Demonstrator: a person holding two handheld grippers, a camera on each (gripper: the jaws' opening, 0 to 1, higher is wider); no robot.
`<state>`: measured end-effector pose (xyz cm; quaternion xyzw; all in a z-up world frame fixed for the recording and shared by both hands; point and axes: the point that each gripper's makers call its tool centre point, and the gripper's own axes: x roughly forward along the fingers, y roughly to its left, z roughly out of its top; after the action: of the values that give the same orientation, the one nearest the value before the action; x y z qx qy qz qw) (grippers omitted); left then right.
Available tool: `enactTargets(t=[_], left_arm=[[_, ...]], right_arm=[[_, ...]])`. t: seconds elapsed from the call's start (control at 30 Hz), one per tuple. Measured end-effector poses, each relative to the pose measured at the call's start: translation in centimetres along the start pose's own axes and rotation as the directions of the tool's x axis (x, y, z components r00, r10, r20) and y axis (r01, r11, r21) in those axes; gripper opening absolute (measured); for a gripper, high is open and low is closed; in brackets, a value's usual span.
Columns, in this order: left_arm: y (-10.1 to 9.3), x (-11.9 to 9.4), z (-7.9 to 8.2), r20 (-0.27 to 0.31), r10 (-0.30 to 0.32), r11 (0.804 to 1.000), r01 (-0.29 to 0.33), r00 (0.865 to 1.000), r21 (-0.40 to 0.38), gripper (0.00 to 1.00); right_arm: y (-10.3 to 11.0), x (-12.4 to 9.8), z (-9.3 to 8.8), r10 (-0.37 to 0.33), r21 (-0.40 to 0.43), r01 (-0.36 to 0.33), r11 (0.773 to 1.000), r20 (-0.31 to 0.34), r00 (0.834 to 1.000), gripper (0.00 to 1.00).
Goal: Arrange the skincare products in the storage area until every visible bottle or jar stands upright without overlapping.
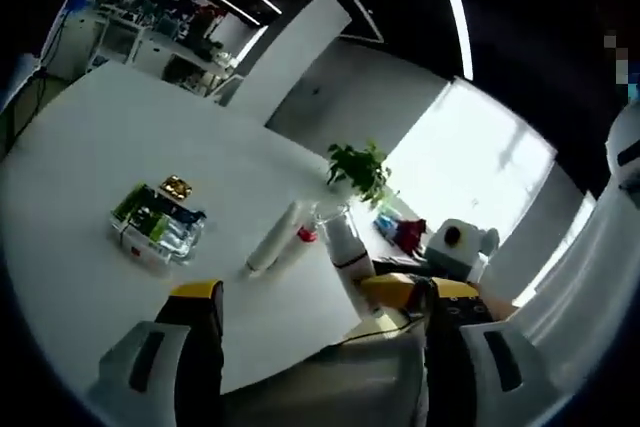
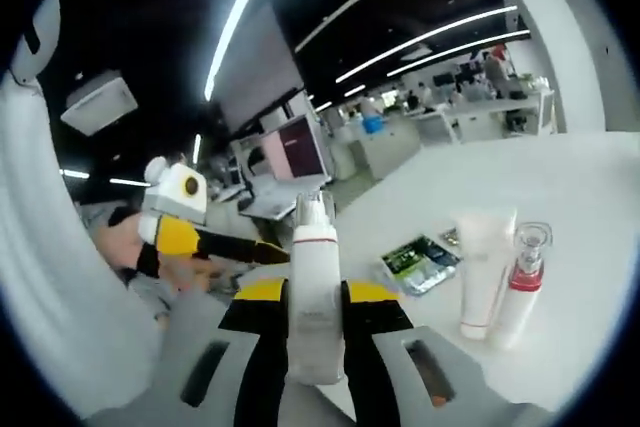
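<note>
The right gripper (image 2: pixel 315 322) clamps a white pump bottle (image 2: pixel 316 287) upright above the white table (image 1: pixel 100 147). The left gripper (image 1: pixel 310 347) hangs open, holding nothing. On the table stand a white tube (image 2: pixel 483 267) and a clear-capped bottle (image 2: pixel 522 287), touching, near a green tray (image 2: pixel 418 262).
</note>
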<state>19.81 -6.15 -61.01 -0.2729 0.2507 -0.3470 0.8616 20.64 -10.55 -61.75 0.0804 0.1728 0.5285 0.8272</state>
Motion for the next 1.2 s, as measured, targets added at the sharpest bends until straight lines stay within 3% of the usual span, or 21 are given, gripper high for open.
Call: enactTargets(t=[0.23,0.3,0.47,0.63,0.73,0.83,1.0,1.07,1.13,1.2], left_arm=[[-1.3,1.0,-0.1,-0.004,-0.037,0.998,0.037,0.999,-0.043,0.54],[-1.6,1.1,0.1,0.009,-0.042,0.998,0.043,0.999,-0.051,0.52],[-1.5,1.3,1.4,0.053,-0.006,0.999,0.008,0.999,-0.045,0.41],[-1.4,1.3,2.6,0.126,0.021,0.998,-0.012,0.992,-0.067,0.24],[-1.0,1.5,2.6,0.133,0.057,0.998,-0.051,0.989,-0.044,0.21],[-1.4,1.5,3.1,0.161,0.045,0.999,-0.045,0.986,-0.003,0.20],[-2.4,1.3,3.5,0.139,-0.016,0.998,0.007,0.990,0.066,0.17],[-3.5,1.0,3.6,0.110,-0.096,0.993,0.087,0.989,0.084,0.16],[-4.8,0.4,4.0,0.085,-0.180,0.974,0.165,0.980,0.158,0.16],[-6.6,-0.6,4.3,0.050,-0.284,0.942,0.269,0.958,0.203,0.16]], right_arm=[[1.7,1.1,0.6,0.061,-0.037,-0.061,0.997,0.014,0.998,0.19],[2.0,1.4,0.5,0.078,-0.070,-0.078,0.994,-0.009,0.997,0.19],[2.4,2.0,1.5,0.069,-0.126,-0.069,0.990,-0.006,0.998,0.19],[2.7,2.5,1.3,0.012,-0.267,-0.029,0.963,-0.064,0.998,0.19],[3.2,2.7,1.7,0.002,-0.283,-0.018,0.959,-0.059,0.998,0.19],[3.0,2.7,1.8,-0.022,-0.324,-0.004,0.946,-0.075,0.997,0.20],[3.4,2.6,2.0,0.010,-0.293,-0.027,0.956,-0.061,0.998,0.21],[4.2,2.6,2.2,0.071,-0.260,-0.083,0.962,-0.052,0.996,0.23],[5.2,2.1,2.9,0.170,-0.210,-0.172,0.963,-0.028,0.985,0.24],[6.3,1.6,3.5,0.252,-0.156,-0.252,0.955,-0.024,0.967,0.25]])
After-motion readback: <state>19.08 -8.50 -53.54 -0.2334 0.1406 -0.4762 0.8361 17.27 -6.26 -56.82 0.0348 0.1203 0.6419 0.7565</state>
